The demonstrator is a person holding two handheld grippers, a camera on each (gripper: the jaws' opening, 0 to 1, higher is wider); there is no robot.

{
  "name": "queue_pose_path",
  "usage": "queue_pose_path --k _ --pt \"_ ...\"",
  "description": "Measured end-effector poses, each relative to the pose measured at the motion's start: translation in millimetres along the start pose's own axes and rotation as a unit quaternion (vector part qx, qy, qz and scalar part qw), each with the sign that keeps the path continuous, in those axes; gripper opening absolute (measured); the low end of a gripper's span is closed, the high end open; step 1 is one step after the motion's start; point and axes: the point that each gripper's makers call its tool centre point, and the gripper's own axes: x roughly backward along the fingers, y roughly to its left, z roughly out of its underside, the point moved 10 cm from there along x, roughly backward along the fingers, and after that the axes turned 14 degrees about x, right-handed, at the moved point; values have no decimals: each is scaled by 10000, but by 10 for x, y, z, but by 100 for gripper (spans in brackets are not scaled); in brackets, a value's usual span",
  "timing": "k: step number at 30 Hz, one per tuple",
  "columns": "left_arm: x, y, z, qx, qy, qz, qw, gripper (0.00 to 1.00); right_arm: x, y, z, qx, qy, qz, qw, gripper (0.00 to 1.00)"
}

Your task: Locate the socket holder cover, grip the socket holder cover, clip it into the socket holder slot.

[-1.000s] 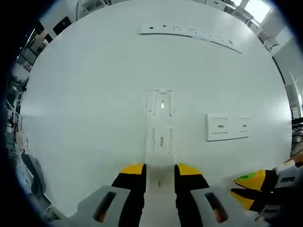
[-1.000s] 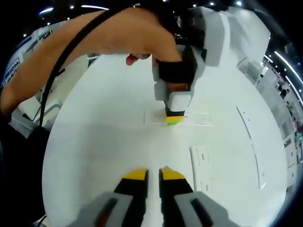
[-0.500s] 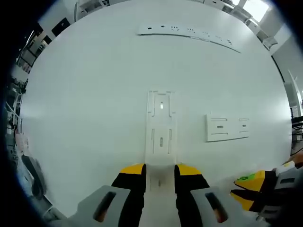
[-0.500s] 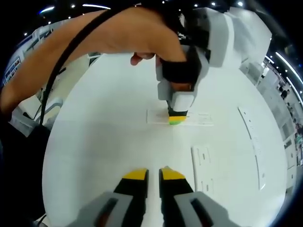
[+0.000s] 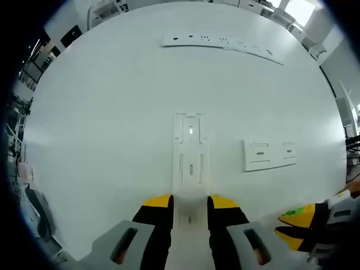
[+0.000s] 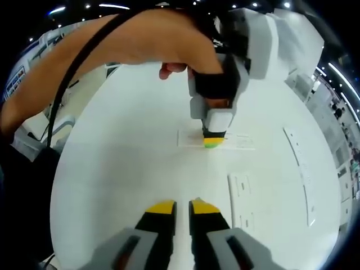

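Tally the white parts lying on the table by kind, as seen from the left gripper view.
Long strip: 1
Holder base, between the left gripper's jaws: 1
Cover plate: 1
Total: 3

I see bright, even overhead light on the plain white table (image 5: pixel 112 112), faint shadows, strong fisheye bending, soft edges.

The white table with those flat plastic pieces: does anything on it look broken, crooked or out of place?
Nothing stands out. The long white plate lies flat between the left gripper's jaws, and the shorter white piece and long strip lie flat too.
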Motion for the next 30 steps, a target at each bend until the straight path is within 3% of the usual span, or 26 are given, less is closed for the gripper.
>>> queue_pose_path --k 18,21,22,26,30 --pt "-22 -54 -24 187 -317 44 9993 24 -12 -87 -7 -57 3 30 10000 11" --pt "-37 -66 -46 220 -578 79 9981 24 -13 -76 -2 -54 1 29 10000 11" --pt "-37 -72 -34 222 -436 72 9988 24 -14 -80 0 -56 11 31 10000 11" --pt "-61 -89 -35 200 -405 54 9990 24 -16 -76 8 -67 4 38 10000 11" --pt "-85 -112 -50 226 -574 119 9980 24 -30 -75 19 -77 27 35 10000 11"
